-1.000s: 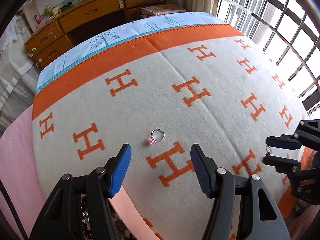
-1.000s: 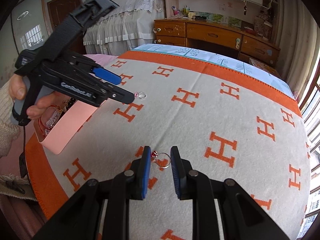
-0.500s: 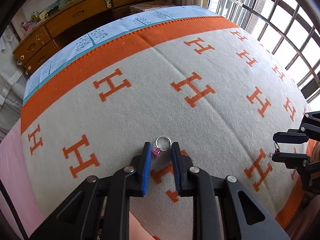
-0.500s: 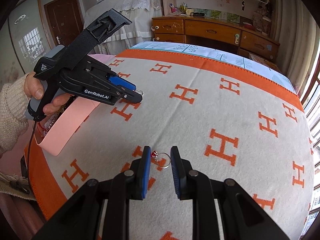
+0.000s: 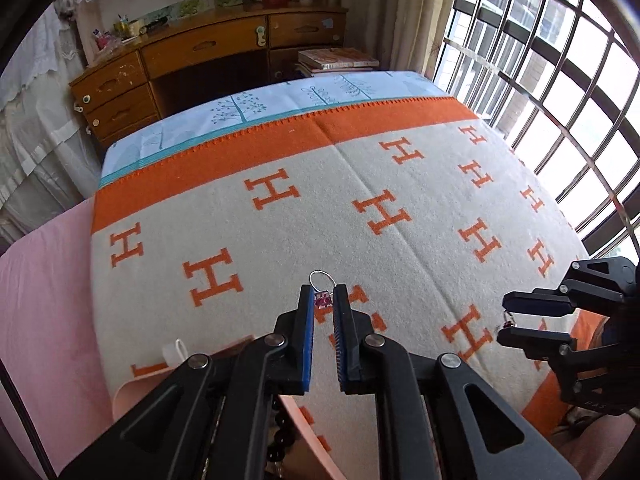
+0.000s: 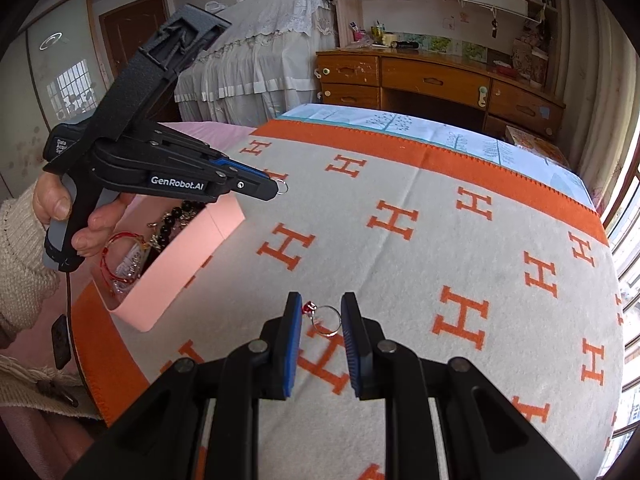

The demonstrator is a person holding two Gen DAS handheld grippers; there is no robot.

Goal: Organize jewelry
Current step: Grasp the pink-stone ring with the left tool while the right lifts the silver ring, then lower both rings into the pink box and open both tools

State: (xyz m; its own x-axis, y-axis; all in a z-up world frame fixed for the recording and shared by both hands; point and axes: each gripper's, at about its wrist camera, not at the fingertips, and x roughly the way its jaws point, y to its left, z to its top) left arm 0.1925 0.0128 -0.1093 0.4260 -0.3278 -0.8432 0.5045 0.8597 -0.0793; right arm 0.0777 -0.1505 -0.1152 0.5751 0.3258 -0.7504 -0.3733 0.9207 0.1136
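The left gripper (image 5: 323,300) has its blue pads pinched on the pink stone of a silver ring (image 5: 321,287), whose band pokes out past the tips; in the right wrist view that ring (image 6: 282,186) sits at the tips, clear of the blanket (image 6: 400,264), and the stone itself is hidden by the fingers. The right gripper (image 6: 319,314) stands with a narrow gap, its pads either side of a second ring (image 6: 326,320) with a red stone; whether the pads touch the band, or whether this ring rests on the cloth or is lifted, cannot be told. From the left wrist view only a small dark-red speck (image 5: 508,322) of it shows between the right gripper's black fingers. Below the left gripper lies a pink box (image 6: 188,256) holding black beads (image 6: 176,220), a red cord bracelet (image 6: 116,248) and other pieces too jumbled to name; the hand (image 6: 76,216) on the handle covers part of it. In the left view the box is mostly hidden under the gripper body. Beyond the bed stands a wooden desk (image 6: 436,80).
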